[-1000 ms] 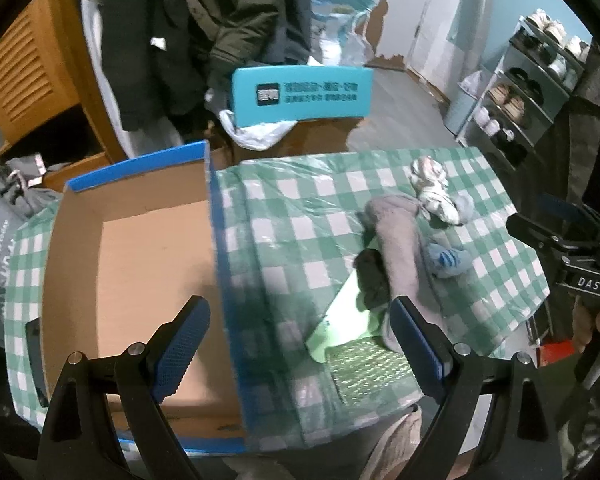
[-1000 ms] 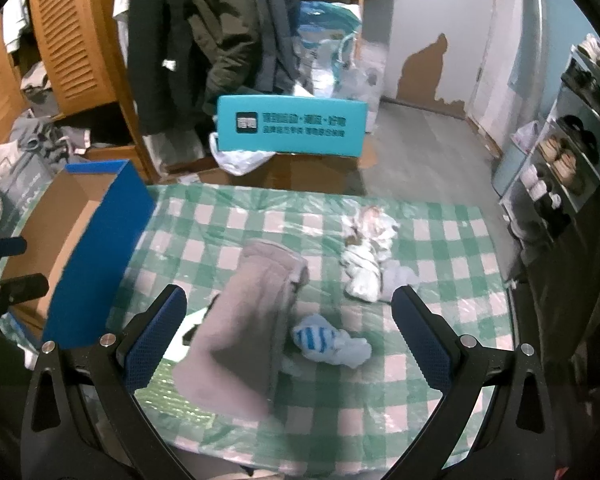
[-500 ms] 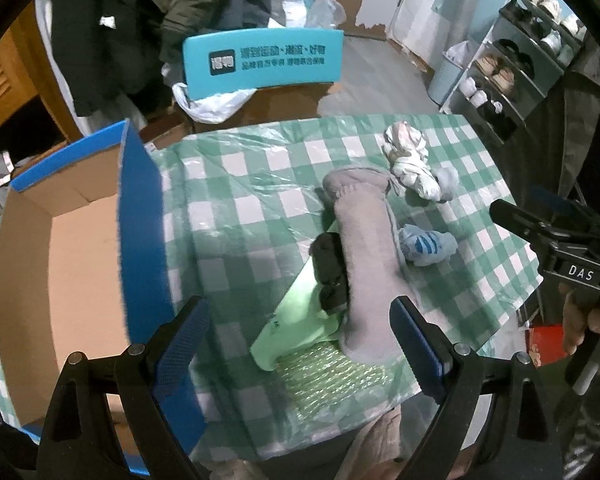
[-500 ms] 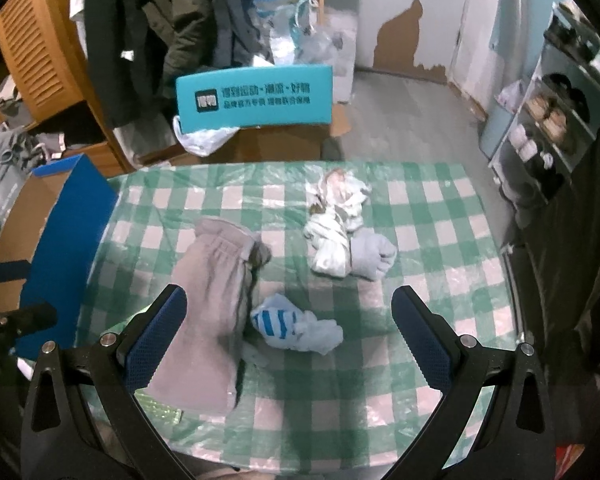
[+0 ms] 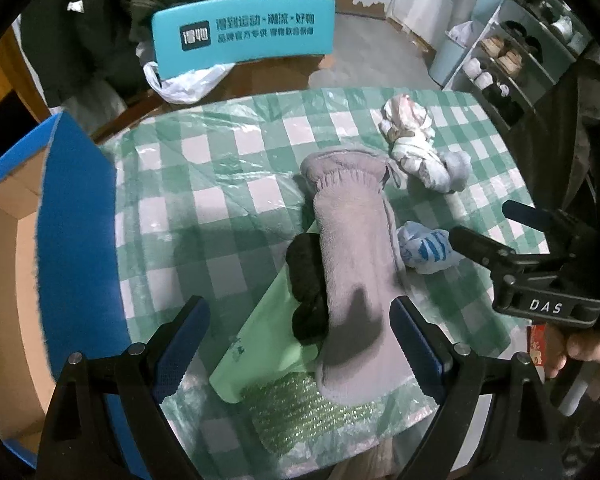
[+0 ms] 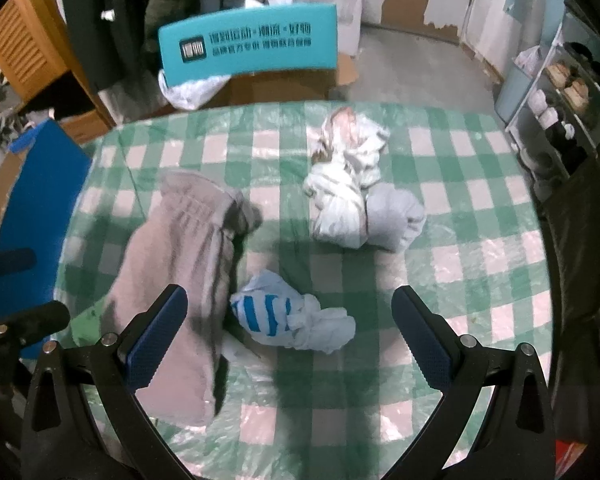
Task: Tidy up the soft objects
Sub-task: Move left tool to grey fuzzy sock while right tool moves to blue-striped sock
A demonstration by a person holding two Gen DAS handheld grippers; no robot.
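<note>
Both grippers swung off the box onto the sock pile; nothing grasped yet.

Left wrist: left gripper (image 5: 298,338) jaws wide, now framing the grey sock (image 5: 354,264), cardboard box (image 5: 66,236) slid left. Right wrist: right gripper (image 6: 288,330) jaws wide, striped sock (image 6: 266,314) now centred just ahead on the desk (image 6: 480,256).

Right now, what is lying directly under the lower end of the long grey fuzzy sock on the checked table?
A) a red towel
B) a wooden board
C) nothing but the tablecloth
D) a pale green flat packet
D: in the left wrist view the long grey fuzzy sock lies over a pale green flat packet, with a black bundle at its side.
</note>
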